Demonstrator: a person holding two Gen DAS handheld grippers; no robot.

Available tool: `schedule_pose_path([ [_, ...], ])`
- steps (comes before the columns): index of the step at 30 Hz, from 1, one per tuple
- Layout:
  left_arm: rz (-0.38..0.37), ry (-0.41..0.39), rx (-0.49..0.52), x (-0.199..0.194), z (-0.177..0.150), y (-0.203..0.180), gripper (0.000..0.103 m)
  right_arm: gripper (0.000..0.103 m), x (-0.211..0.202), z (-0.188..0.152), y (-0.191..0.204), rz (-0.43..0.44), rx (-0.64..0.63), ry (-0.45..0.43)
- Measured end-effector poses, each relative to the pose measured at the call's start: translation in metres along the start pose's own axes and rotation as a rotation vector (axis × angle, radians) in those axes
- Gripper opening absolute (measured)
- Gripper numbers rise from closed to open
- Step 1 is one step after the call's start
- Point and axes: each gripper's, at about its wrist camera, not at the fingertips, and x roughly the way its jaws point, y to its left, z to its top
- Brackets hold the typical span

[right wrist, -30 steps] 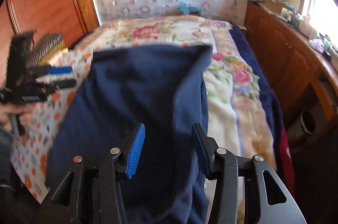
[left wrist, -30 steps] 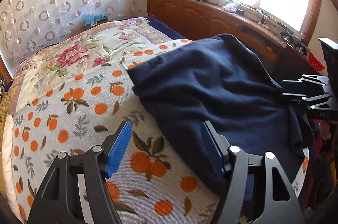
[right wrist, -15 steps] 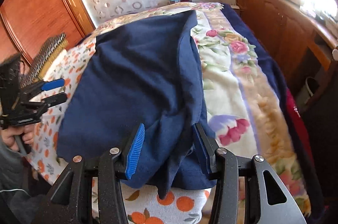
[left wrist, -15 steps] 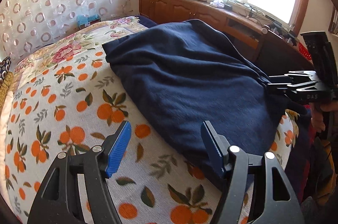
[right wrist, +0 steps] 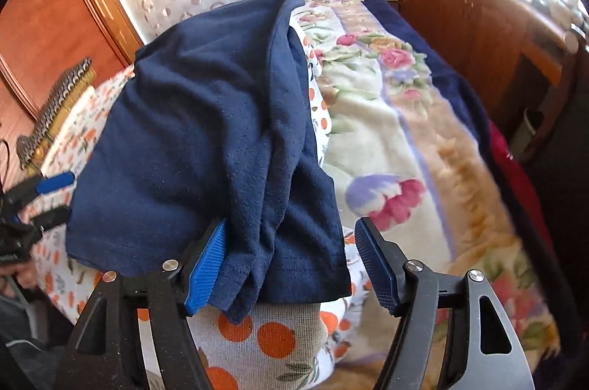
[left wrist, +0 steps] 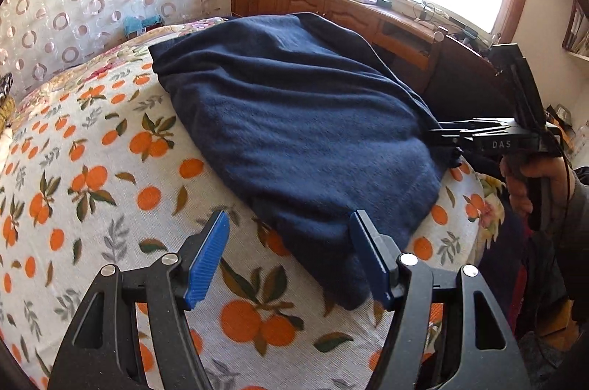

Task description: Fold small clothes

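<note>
Navy garment [left wrist: 294, 132] lies rumpled across the orange-print sheet [left wrist: 92, 176] on the bed, beside the floral blanket [right wrist: 386, 117]. Its near hem bunches between the fingers of the right gripper [right wrist: 291, 264], which stand spread; the left blue pad [right wrist: 206, 264] touches the cloth, the right pad is clear of it. The left gripper [left wrist: 291, 257] is also spread wide, with the garment's corner just inside its right finger [left wrist: 370, 261] and bare sheet ahead of the other.
</note>
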Motion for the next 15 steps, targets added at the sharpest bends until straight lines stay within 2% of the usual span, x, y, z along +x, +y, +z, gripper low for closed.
schedule_pose_path([
  [3,-0.030,0.011,-0.027,0.001,-0.006,0.000,0.058,0.070,-0.001,-0.002,-0.002,0.007,-0.012,-0.003],
  [6,-0.051,0.024,-0.048,0.004,-0.014,-0.004,0.056,0.063,-0.006,-0.004,0.001,0.000,-0.047,-0.013],
  [10,-0.048,0.032,-0.042,0.006,-0.016,-0.012,0.054,0.044,-0.008,-0.006,0.006,0.012,-0.087,-0.015],
  [11,-0.049,0.031,-0.043,0.006,-0.017,-0.013,0.053,0.044,-0.008,-0.006,0.008,0.004,-0.100,-0.016],
  [12,-0.050,0.029,-0.043,0.006,-0.017,-0.014,0.050,0.040,-0.009,-0.007,0.009,-0.007,-0.111,-0.019],
  [14,-0.051,0.025,-0.042,0.007,-0.017,-0.015,0.041,0.025,-0.013,-0.007,0.009,-0.024,-0.136,-0.040],
  [15,-0.049,0.025,-0.041,0.008,-0.017,-0.016,0.031,0.016,-0.016,-0.007,0.009,-0.016,-0.142,-0.050],
])
